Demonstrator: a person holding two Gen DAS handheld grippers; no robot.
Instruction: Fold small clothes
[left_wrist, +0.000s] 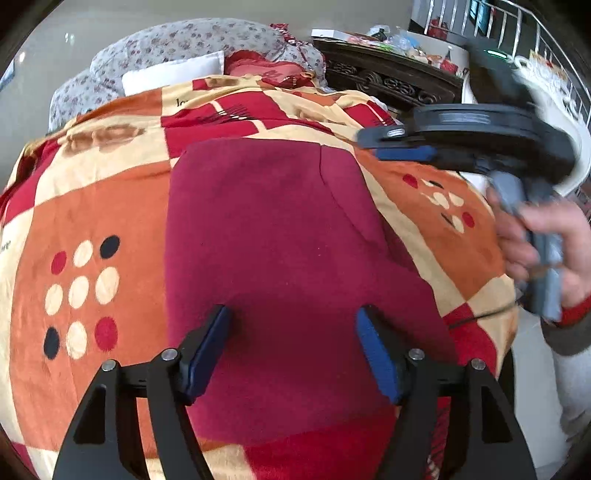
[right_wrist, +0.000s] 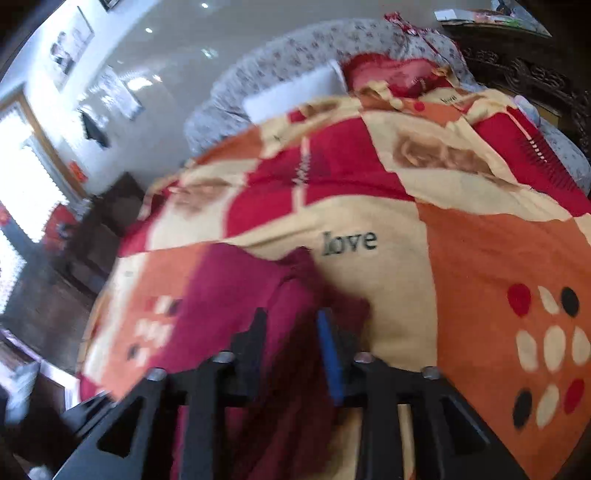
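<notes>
A dark red small garment lies flat on the patterned blanket, folded into a rough rectangle. My left gripper is open just above its near end, one blue pad on each side, holding nothing. My right gripper reaches in from the right at the garment's far right corner. In the blurred right wrist view, my right gripper has its jaws narrowly apart with dark red cloth bunched between them.
The blanket covers a bed with pillows at its far end. A dark carved wooden cabinet with clutter stands behind on the right. The bed edge drops to floor at right.
</notes>
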